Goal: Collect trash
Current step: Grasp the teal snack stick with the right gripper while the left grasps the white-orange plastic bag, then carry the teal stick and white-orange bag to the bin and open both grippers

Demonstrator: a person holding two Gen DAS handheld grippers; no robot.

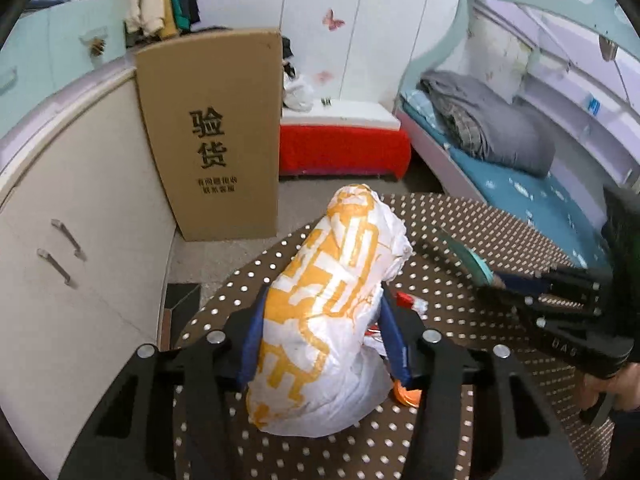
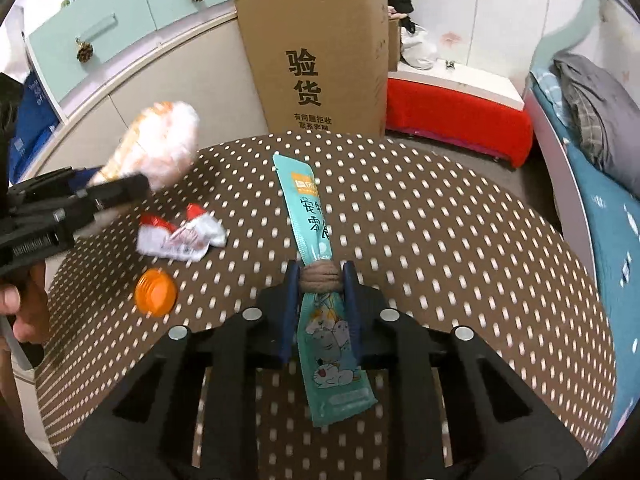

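Observation:
My left gripper [image 1: 320, 312] is shut on a crumpled white and orange plastic bag [image 1: 328, 300] and holds it above the brown dotted round table [image 1: 460, 232]. The bag also shows blurred in the right wrist view [image 2: 156, 140]. My right gripper [image 2: 320, 276] is shut on a long teal snack packet [image 2: 316, 264] that has a brown band around its middle. A red and white crumpled wrapper [image 2: 180, 232] and an orange bottle cap [image 2: 156, 292] lie on the table to the left of the packet. The right gripper also shows in the left wrist view [image 1: 540, 292].
A tall cardboard box [image 2: 320, 56] stands on the floor beyond the table. A beige cabinet [image 1: 80, 240] runs along the left. A red bench [image 2: 456, 116] and a bed with a grey blanket [image 1: 492, 128] lie to the right.

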